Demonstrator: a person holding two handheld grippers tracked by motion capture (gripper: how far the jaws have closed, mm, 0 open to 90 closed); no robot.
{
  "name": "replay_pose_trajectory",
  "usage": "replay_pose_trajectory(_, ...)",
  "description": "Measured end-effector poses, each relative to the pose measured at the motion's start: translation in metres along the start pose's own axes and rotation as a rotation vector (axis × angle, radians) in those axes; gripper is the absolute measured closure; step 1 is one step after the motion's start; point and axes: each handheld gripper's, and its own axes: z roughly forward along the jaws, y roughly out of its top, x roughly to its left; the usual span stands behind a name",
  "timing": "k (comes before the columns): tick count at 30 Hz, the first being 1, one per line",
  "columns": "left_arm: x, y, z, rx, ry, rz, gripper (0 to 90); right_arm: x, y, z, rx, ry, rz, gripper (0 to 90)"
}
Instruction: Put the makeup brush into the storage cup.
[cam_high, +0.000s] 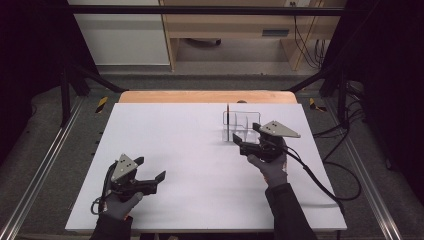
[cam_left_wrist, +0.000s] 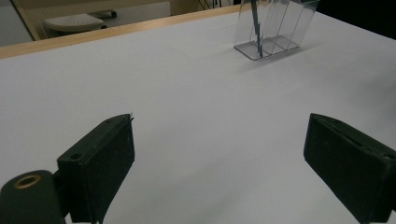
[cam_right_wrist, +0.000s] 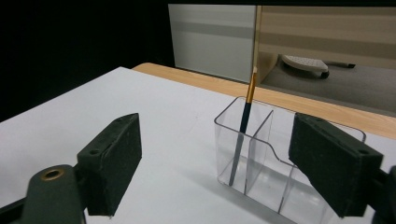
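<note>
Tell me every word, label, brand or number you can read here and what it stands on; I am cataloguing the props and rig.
None can be read.
The clear organizer is plain, with no print.
The pencil standing in it shows no lettering.
The left gripper and right gripper, jaws open, carry no visible marking.
A small dark plate on the furniture front behind the table is too small to read.

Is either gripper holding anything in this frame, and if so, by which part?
Nothing is held. The right gripper and left gripper both stand open and empty; the dark pencil with the gold band leans in the clear plastic divided holder.
</note>
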Motion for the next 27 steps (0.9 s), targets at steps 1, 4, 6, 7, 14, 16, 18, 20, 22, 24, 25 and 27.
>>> replay_pose_trajectory(1,0.000,0.000,0.000,0.000,0.000,0.000,8.0,0.000,0.000,0.000,0.000,0.000,0.000,17.1)
replay_pose_trajectory(4,0.001,0.000,0.000,0.000,0.002,-0.001,8.0,-0.002,-0.004,-0.014,-0.003,0.013,0.000,15.9)
replay_pose_trajectory(6,0.001,0.000,-0.001,-0.002,0.006,-0.002,8.0,-0.004,-0.006,-0.020,-0.001,0.012,0.000,15.4)
replay_pose_trajectory(7,0.001,0.000,-0.001,-0.002,0.008,-0.002,8.0,-0.004,-0.006,-0.020,-0.001,0.012,0.000,15.4)
replay_pose_trajectory(14,0.003,-0.001,0.000,0.000,0.015,-0.003,7.9,-0.014,-0.021,-0.042,-0.014,0.021,0.020,13.2)
replay_pose_trajectory(16,0.004,-0.001,0.000,0.000,0.016,-0.003,7.9,-0.015,-0.023,-0.044,-0.014,0.022,0.020,13.1)
replay_pose_trajectory(18,0.004,-0.001,-0.001,-0.001,0.019,-0.004,7.9,-0.018,-0.029,-0.049,-0.008,0.014,0.021,12.9)
replay_pose_trajectory(20,0.005,-0.002,-0.001,-0.001,0.023,-0.005,7.9,-0.020,-0.032,-0.051,-0.005,0.012,0.022,12.8)
replay_pose_trajectory(22,0.005,-0.002,-0.001,-0.002,0.026,-0.006,7.7,-0.021,-0.036,-0.054,0.000,0.010,0.026,12.6)
replay_pose_trajectory(24,0.006,-0.002,-0.001,-0.005,0.028,-0.007,7.5,-0.021,-0.040,-0.057,0.005,0.010,0.018,12.1)
replay_pose_trajectory(25,0.006,-0.002,-0.001,-0.004,0.029,-0.007,7.5,-0.021,-0.040,-0.057,0.005,0.010,0.018,12.1)
replay_pose_trajectory(27,0.007,-0.002,-0.002,-0.005,0.030,-0.008,7.5,-0.021,-0.042,-0.059,0.006,0.016,0.012,11.5)
